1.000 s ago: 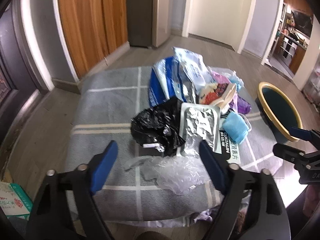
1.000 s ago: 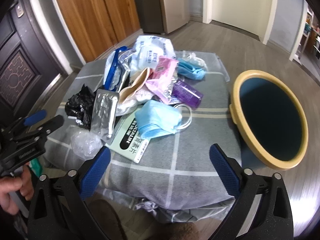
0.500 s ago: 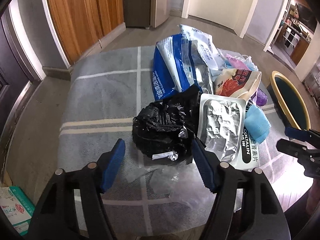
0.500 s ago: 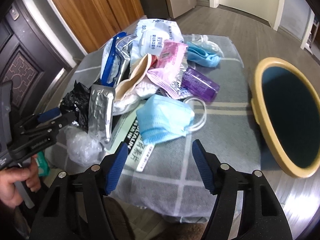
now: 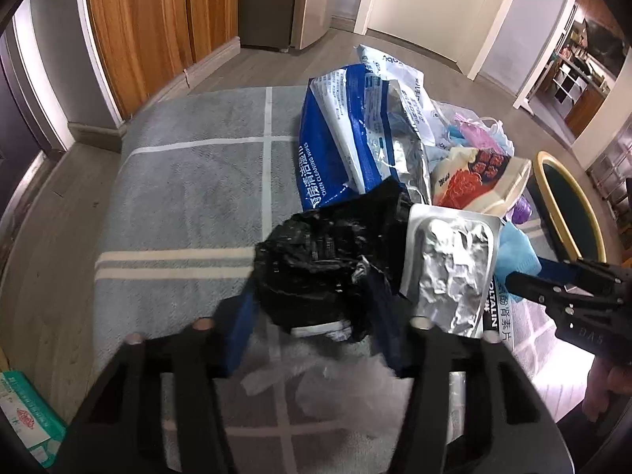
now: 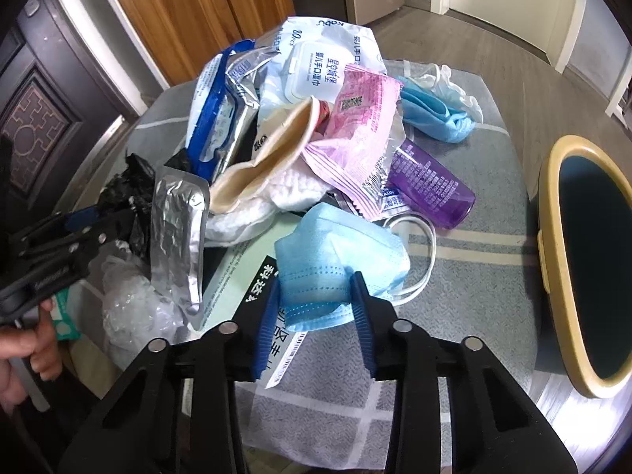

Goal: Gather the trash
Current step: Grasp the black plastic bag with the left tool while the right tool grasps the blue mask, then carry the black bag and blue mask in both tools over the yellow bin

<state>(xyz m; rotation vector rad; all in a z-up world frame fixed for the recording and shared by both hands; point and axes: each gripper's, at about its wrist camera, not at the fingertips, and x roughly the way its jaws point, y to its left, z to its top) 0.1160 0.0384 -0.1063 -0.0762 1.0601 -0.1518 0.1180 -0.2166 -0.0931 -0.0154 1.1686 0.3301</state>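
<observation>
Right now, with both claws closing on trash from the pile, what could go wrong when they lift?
1. The right claw pinches only the near edge of the blue face mask; it could slip out on the way to the bin.
2. The left claw closes around the black plastic bag, which touches the foil blister pack; lifting may drag the pack off the cushion.

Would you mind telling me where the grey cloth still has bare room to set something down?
Bare grey cloth lies left of the blue wipes pack and black bag. Another patch runs between the blue mask and the bin. The heap between the purple bottle and foil blister is crowded.
</observation>
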